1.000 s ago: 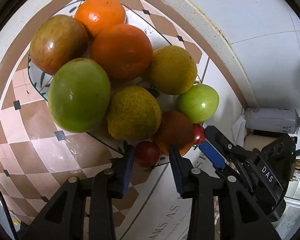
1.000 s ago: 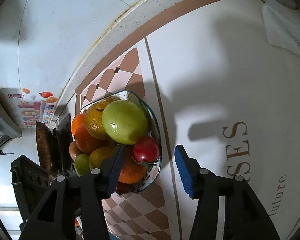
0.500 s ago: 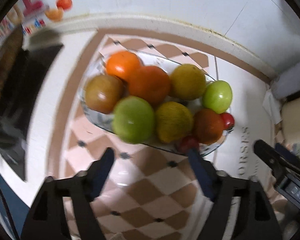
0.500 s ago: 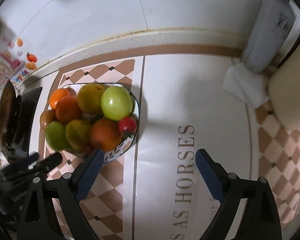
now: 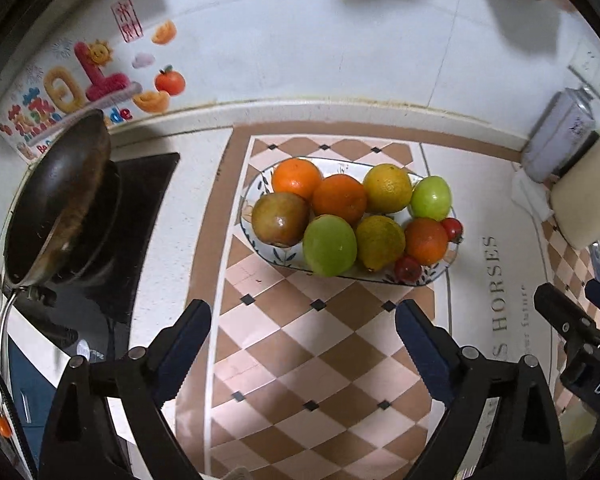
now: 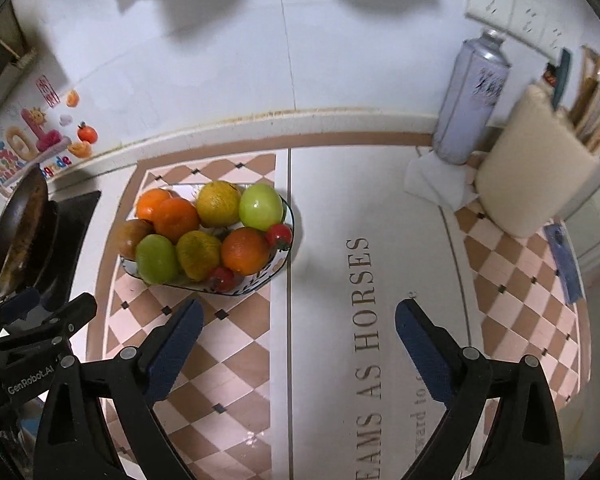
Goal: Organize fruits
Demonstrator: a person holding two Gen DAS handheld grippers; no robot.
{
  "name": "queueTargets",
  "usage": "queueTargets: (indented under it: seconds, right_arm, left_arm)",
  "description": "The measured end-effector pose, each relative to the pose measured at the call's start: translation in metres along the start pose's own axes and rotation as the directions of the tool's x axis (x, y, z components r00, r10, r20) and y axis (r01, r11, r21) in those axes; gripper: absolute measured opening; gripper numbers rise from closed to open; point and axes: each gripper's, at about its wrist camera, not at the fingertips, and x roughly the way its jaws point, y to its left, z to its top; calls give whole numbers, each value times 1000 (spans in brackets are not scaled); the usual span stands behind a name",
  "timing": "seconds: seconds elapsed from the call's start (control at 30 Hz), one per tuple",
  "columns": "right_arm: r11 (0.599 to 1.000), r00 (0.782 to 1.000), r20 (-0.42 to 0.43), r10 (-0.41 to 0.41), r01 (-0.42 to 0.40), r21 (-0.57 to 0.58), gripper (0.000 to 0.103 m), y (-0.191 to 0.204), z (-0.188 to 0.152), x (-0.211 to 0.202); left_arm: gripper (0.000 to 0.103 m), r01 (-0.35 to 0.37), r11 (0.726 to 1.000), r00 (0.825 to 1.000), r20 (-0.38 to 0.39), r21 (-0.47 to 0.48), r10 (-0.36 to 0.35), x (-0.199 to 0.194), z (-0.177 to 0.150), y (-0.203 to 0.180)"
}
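Fruits (image 5: 340, 216) heaped on plate (image 5: 247, 216); left gripper (image 5: 302, 330), right gripper (image 6: 298, 326) opening wide, both empty.

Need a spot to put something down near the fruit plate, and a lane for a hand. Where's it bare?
Bare: the white lettered strip between the fruit plate and the cutting board, and the checkered mat in front of the plate. Crowded: the wok side and the corner by the spray can.

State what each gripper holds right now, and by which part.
Nothing is held. The left gripper and right gripper are both opening with nothing between their jaws; every fruit lies on the plate.
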Motion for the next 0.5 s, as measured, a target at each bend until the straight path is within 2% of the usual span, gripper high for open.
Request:
queueTargets:
  seconds: [0.27, 0.5]
  right_arm:
    - [1000, 994, 106, -10, 10, -4, 99, 18, -38, -86]
    - [1000, 984, 177, 0, -1, 7, 99, 27, -81, -153]
  left_arm:
    - [94, 25, 1000, 996, 91, 1, -25, -61, -29, 20]
    - [94, 26, 999, 979, 199, 32, -32, -124, -60, 31]
